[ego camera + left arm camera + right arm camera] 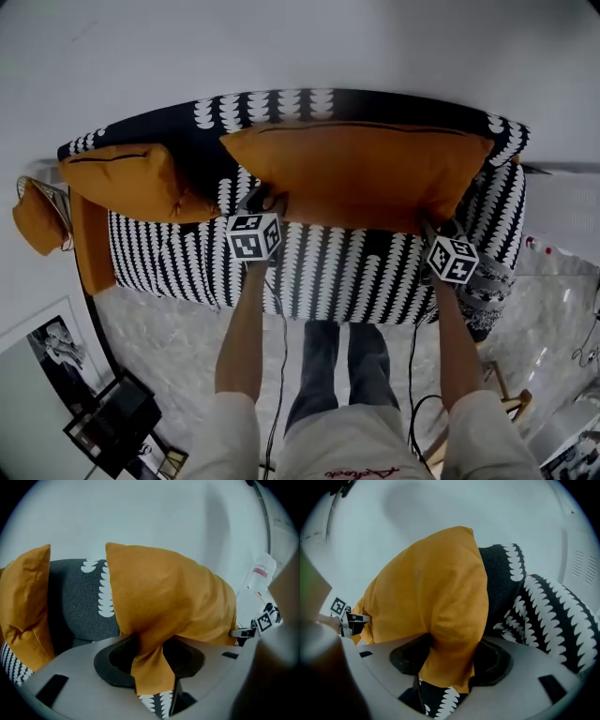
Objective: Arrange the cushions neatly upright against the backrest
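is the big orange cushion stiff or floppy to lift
Probably floppy: the cushion has a corner folded into a limp flap. Likely light for its size; it looks puffy. It may slump, as it only leans on the backrest.

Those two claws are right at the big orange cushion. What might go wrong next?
The large orange fabric cushion leans on the black-and-white patterned sofa backrest, its bottom corners lying between the open jaws of the left gripper and right gripper. Pulling back carelessly could snag the fabric and tip it forward. It may also slump once unsupported.
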A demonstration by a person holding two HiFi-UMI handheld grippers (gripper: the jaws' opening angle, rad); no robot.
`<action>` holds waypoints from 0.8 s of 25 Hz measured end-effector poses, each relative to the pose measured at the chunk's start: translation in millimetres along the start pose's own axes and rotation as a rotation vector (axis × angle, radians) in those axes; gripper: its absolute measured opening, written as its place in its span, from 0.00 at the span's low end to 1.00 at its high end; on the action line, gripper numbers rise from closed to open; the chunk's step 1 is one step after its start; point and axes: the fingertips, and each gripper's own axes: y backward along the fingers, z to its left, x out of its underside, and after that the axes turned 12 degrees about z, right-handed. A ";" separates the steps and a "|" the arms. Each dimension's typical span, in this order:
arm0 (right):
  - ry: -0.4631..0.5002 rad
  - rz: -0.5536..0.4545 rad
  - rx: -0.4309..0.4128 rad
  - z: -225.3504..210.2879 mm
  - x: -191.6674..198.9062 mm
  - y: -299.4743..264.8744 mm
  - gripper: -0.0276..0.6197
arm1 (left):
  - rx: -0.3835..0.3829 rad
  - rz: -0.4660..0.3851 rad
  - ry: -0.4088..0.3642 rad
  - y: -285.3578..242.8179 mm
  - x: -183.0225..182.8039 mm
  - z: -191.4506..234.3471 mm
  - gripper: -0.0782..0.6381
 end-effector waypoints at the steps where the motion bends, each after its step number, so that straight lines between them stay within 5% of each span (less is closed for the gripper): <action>1: -0.011 -0.010 0.012 -3.3 2.6 -2.0 0.47 | -0.014 0.000 -0.002 -1.9 1.7 1.1 0.35; 8: 0.035 -0.025 0.075 -15.5 5.9 5.5 0.61 | -0.090 -0.043 -0.076 9.8 5.7 4.7 0.46; 11: 0.050 -0.038 0.103 -16.2 12.5 25.4 0.61 | -0.084 -0.067 -0.053 23.8 12.8 5.4 0.56; 20: 0.092 -0.089 0.058 38.4 26.4 82.0 0.56 | -0.045 -0.127 -0.054 87.5 33.8 -24.8 0.57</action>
